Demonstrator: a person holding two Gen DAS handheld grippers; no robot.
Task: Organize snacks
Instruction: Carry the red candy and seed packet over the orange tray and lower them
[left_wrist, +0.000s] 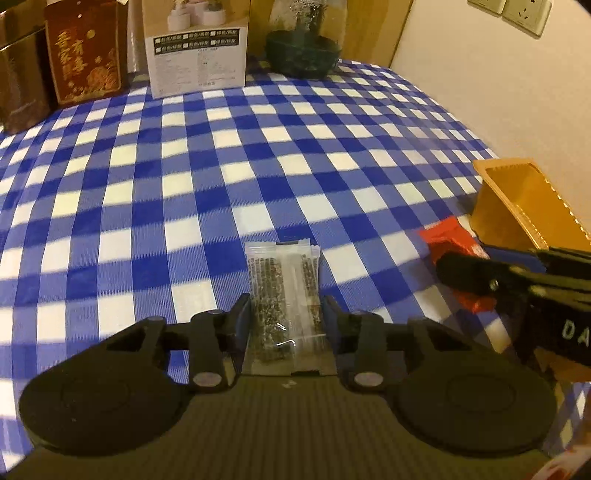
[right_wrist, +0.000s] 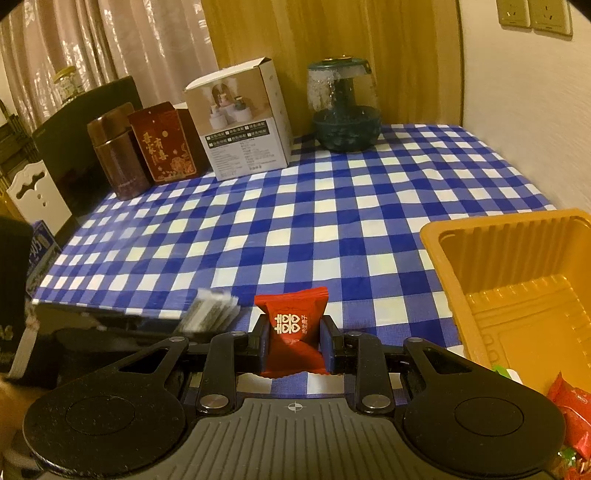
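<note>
My left gripper (left_wrist: 286, 306) is shut on a clear packet of dark sesame bar (left_wrist: 282, 291), held above the blue checked cloth. My right gripper (right_wrist: 293, 328) is shut on a red candy packet (right_wrist: 293, 325) with a gold double-happiness mark. In the left wrist view the right gripper (left_wrist: 465, 273) is at the right with the red packet (left_wrist: 450, 240), next to the yellow plastic tray (left_wrist: 524, 206). In the right wrist view the tray (right_wrist: 436, 236) stands to the right, and the sesame packet (right_wrist: 210, 312) shows blurred at the left.
At the table's back stand a brown tin (right_wrist: 114, 155), a red box (right_wrist: 164, 147), a white carton (right_wrist: 243, 122) and a green glass jar (right_wrist: 345, 107). More red snack packets (right_wrist: 569, 417) lie at the lower right. A wall borders the table's right side.
</note>
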